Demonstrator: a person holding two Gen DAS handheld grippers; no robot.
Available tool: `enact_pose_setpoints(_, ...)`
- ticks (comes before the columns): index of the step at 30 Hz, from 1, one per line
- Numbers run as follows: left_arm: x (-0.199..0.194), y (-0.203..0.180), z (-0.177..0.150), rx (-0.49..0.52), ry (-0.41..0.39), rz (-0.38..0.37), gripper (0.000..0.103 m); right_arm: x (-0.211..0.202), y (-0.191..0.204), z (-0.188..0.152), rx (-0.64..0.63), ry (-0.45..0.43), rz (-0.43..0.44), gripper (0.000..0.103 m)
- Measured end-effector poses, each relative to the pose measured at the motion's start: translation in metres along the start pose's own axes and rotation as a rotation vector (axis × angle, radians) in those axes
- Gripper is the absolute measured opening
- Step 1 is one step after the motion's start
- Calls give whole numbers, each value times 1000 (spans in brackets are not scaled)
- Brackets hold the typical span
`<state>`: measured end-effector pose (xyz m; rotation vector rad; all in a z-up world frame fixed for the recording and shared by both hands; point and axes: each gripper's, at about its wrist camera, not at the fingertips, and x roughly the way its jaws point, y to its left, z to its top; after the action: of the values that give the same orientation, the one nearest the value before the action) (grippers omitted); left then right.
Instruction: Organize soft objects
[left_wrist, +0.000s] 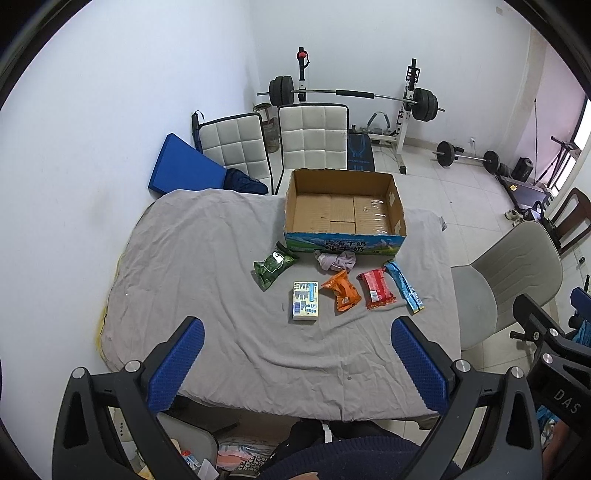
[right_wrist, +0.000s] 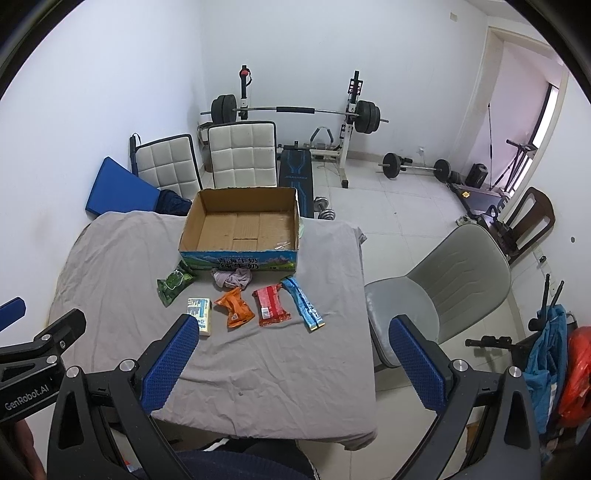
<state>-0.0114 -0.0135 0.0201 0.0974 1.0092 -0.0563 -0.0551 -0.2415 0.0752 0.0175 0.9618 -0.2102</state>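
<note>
An open empty cardboard box stands at the far side of a grey-covered table. In front of it lie a green packet, a crumpled pale cloth, a white tissue pack, an orange packet, a red packet and a blue stick packet. My left gripper is open and empty above the table's near part. My right gripper is open and empty, held near the table's right front.
A grey chair stands right of the table. Two white padded chairs and a blue mat stand behind the table. A barbell rack and weights stand on the tiled floor.
</note>
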Motion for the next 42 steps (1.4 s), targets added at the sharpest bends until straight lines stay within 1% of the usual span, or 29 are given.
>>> enact_pose_setpoints(14, 4, -6, -2, -7, 11, -10, 103, 7, 2, 3, -3, 11, -10, 103)
enact_pose_setpoints(17, 10, -7, 0, -15, 23, -16, 103, 16, 2, 5, -6, 26, -4, 103)
enact_pose_setpoints(20, 25, -7, 8, -23, 22, -15, 103, 38, -1, 10, 5, 61, 3, 103)
enact_pose_setpoints(22, 38, 0, 12, -38, 26, -22, 103, 66, -7, 15, 21, 103, 6, 103)
enact_pose_setpoints(25, 74, 10, 23, -59, 69, -32, 103, 116, -16, 22, 31, 175, -7, 103)
enact_pose_setpoints(26, 96, 12, 28, -59, 121, -28, 103, 134, -18, 23, 32, 198, 1, 103)
enact_pose_setpoints(28, 131, 16, 32, -64, 191, -31, 103, 182, -23, 23, 34, 265, 11, 103)
enact_pose_setpoints(29, 151, 19, 32, -70, 224, -25, 103, 198, -23, 21, 30, 285, 16, 103)
enact_pose_setpoints(30, 175, 21, 31, -80, 264, -22, 103, 225, -21, 18, 19, 318, 14, 103)
enact_pose_setpoints(33, 242, 26, 23, -102, 372, -19, 103, 290, -12, 7, -14, 394, 26, 103)
enact_pose_setpoints(34, 264, 29, 18, -115, 419, -42, 103, 317, -7, 2, -24, 436, 31, 103)
enact_pose_setpoints(35, 285, 29, 12, -132, 467, -67, 98, 345, -2, -4, -28, 477, 44, 103)
enact_pose_setpoints(36, 309, 29, 6, -142, 523, -76, 91, 363, 4, -8, -27, 508, 46, 103)
enact_pose_setpoints(37, 328, 28, 1, -148, 559, -86, 87, 393, 10, -14, -19, 571, 65, 103)
enact_pose_setpoints(38, 346, 26, -3, -148, 587, -87, 80, 409, 14, -17, -14, 597, 77, 103)
enact_pose_setpoints(39, 366, 23, -7, -145, 609, -86, 79, 435, 18, -21, -3, 629, 86, 103)
enact_pose_setpoints(41, 393, 22, -11, -145, 630, -95, 79, 471, 26, -26, 4, 676, 67, 103)
enact_pose_setpoints(42, 411, 20, -16, -153, 654, -98, 79, 489, 27, -27, 15, 692, 63, 103)
